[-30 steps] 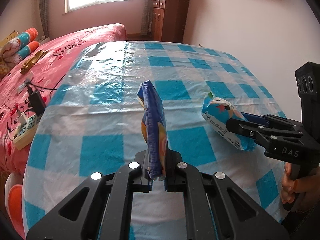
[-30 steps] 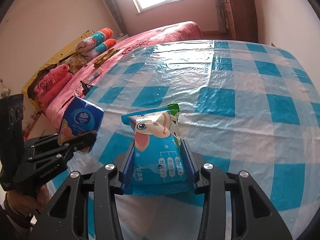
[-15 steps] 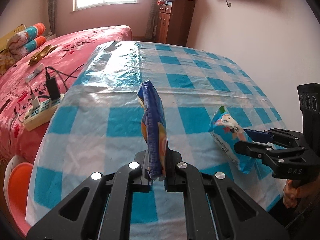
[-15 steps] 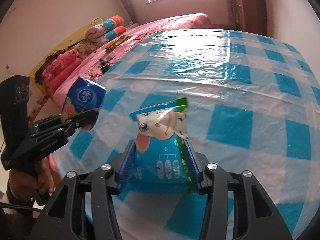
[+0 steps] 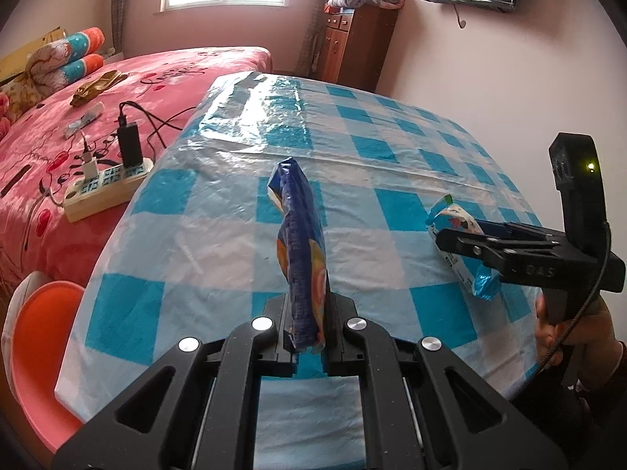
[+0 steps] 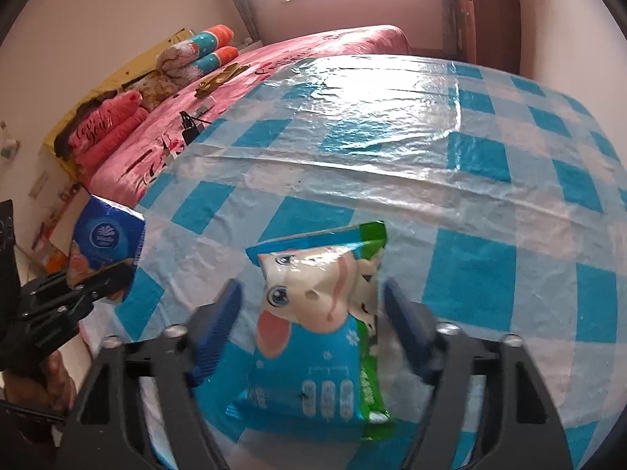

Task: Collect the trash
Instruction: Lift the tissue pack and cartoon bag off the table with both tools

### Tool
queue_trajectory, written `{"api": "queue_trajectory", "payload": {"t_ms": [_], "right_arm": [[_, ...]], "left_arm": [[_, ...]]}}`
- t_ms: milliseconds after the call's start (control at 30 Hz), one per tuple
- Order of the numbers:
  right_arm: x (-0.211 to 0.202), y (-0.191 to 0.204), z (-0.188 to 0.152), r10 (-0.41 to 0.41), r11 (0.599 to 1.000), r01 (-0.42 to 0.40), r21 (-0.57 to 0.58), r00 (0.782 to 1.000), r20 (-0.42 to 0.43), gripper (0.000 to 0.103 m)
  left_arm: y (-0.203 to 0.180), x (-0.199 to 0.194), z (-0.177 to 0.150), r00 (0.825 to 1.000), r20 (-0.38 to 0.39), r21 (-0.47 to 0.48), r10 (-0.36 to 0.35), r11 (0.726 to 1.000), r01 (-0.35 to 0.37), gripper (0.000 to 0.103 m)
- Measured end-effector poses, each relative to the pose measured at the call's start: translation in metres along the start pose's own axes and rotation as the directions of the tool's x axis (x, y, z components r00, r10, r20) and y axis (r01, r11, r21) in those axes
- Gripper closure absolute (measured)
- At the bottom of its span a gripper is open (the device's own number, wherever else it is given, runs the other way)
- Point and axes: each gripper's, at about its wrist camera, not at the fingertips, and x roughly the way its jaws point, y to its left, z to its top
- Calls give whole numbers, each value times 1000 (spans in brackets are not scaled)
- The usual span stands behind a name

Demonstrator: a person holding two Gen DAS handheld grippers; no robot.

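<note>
While the checked tablecloth [image 5: 392, 203] is lying bare of litter, both wrappers are hanging over its near edge. Left gripper [image 5: 307, 337] is clenching the dark blue tissue pack [image 5: 301, 243]; right gripper [image 6: 313, 313], its jaws just opening, is releasing the blue cartoon snack packet [image 6: 313, 337], so only binning is remaining

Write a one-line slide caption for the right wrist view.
Right gripper jaws have just been opening, pads clear of the cartoon snack packet between them, above the blue checked tablecloth.

Black gripper [image 5: 307, 346], silver screws, blue pads [image 6: 219, 313]
</note>
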Motion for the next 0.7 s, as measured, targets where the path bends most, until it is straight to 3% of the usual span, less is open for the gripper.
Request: {"api": "queue_trajectory", "payload": {"t_ms": [100, 233, 700], "right_arm": [[4, 7, -1, -53, 998, 54, -46, 999, 2, 52], [3, 17, -4, -103, 989, 104, -102, 995, 9, 60], [-4, 50, -4, -97, 978, 100, -181, 995, 25, 65]], "left_arm": [[5, -2, -4, 1000, 3, -10, 2, 1000, -2, 94], [13, -6, -8, 1000, 9, -27, 3, 1000, -3, 94], [44, -25, -18, 998, 50, -84, 34, 996, -30, 94]]}}
